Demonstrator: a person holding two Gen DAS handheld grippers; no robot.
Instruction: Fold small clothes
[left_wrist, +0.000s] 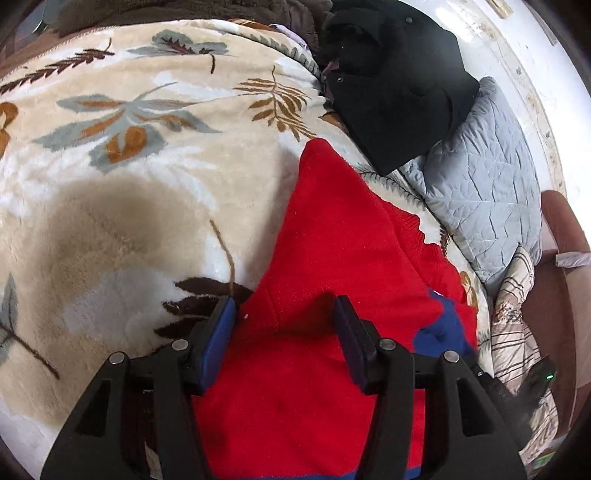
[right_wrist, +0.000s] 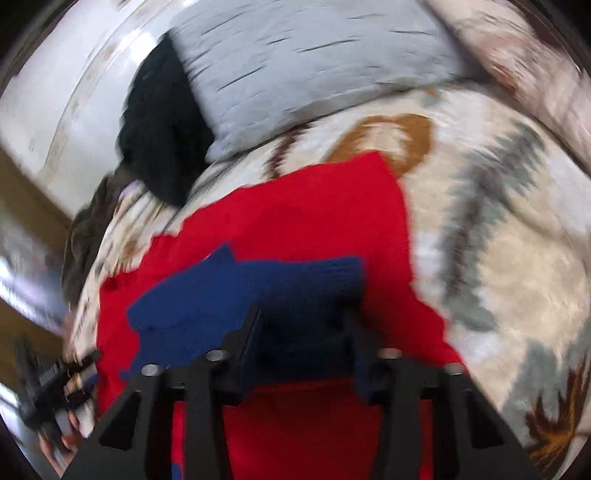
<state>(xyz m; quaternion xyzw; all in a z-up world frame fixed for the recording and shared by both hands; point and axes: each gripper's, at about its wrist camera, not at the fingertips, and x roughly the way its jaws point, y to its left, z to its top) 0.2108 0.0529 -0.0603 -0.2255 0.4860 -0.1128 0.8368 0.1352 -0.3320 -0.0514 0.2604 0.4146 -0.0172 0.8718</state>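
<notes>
A small red knit sweater (left_wrist: 332, 236) with blue trim (left_wrist: 443, 328) lies on a cream leaf-patterned blanket (left_wrist: 129, 184). My left gripper (left_wrist: 286, 314) is open just above the sweater's left part, its jaws wide apart with nothing between them. In the blurred right wrist view the same red sweater (right_wrist: 314, 206) shows a blue cuff or band (right_wrist: 240, 291) folded over it. My right gripper (right_wrist: 306, 332) is open right over that blue part. The other gripper shows at the left edge (right_wrist: 48, 384).
A black garment (left_wrist: 399, 81) lies at the blanket's far edge beside a grey quilted pillow (left_wrist: 487, 184). A striped fabric (left_wrist: 517, 332) and a brown chair (left_wrist: 561, 280) are to the right. A white wall is behind.
</notes>
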